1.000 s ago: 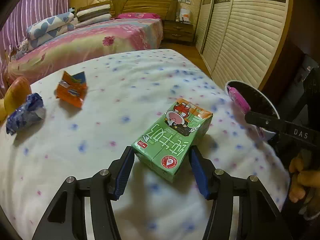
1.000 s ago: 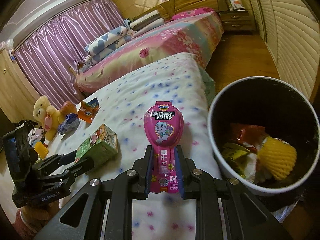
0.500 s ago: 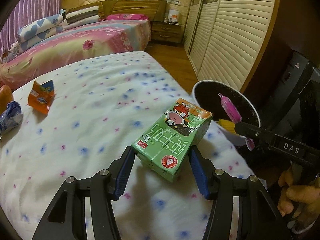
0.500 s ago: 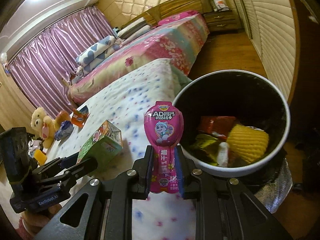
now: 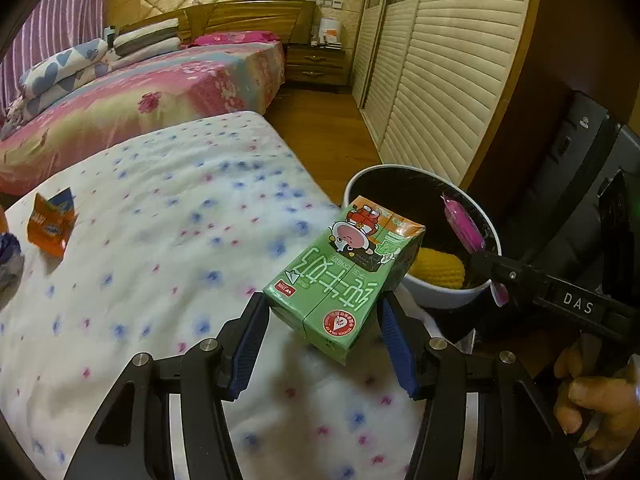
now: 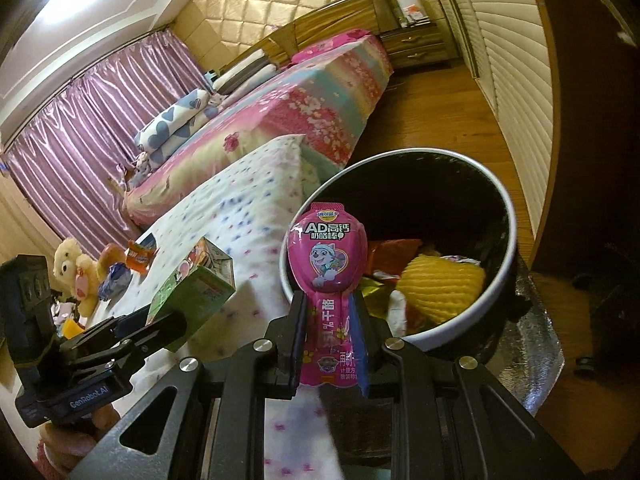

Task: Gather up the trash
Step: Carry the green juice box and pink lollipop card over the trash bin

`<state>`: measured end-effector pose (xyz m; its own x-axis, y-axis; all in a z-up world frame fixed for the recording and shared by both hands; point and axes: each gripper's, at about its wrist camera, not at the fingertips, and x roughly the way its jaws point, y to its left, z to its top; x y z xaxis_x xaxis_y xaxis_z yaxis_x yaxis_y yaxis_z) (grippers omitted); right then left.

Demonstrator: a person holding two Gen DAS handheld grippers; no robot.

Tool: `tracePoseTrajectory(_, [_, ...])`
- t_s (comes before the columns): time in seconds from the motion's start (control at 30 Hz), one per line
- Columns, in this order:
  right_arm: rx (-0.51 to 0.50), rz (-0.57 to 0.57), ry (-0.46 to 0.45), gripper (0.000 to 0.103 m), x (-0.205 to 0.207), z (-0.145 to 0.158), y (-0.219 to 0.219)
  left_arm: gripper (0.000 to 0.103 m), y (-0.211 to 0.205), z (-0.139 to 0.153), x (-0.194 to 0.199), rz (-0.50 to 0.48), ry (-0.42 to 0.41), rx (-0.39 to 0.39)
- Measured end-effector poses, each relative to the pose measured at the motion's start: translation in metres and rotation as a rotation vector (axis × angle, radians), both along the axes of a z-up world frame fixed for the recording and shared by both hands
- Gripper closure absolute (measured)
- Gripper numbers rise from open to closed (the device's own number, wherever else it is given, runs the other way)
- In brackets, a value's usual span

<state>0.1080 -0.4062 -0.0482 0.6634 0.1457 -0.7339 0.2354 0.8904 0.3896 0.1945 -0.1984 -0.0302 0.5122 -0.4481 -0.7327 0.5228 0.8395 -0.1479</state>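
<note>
Left tongs (image 5: 320, 320) grip green carton (image 5: 344, 276); right tongs (image 6: 328, 312) pinch pink wrapper (image 6: 326, 256)

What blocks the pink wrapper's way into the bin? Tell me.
Nothing visible does. The right gripper holds the pink wrapper at the rim of the open bin, with no lid; the left gripper's green carton is off to the side.

Green milk carton (image 5: 344, 276), pink cheese-stick wrapper (image 6: 327, 256), white-rimmed black bin (image 6: 500, 280), blue-and-pink-dotted white bedspread (image 5: 168, 216), orange wrapper (image 5: 50, 220)
</note>
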Motion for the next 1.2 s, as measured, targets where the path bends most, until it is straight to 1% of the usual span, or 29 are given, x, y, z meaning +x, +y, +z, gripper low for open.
tracePoseTrajectory(0.37, [-0.002,-0.04,0.003,0.082,-0.002,-0.001,-0.022,0.048,-0.034,-0.002,0.008,-0.031,-0.01,0.022])
tracePoseTrajectory(0.83, [-0.005,-0.066,0.021,0.082,0.012,-0.007,-0.045,0.048,-0.069,-0.005,0.023,-0.049,-0.014,0.042])
tracePoseTrajectory(1.2, [-0.008,-0.068,0.048,0.082,0.026,-0.014,-0.053,0.048,-0.084,-0.006,0.035,-0.05,-0.019,0.046])
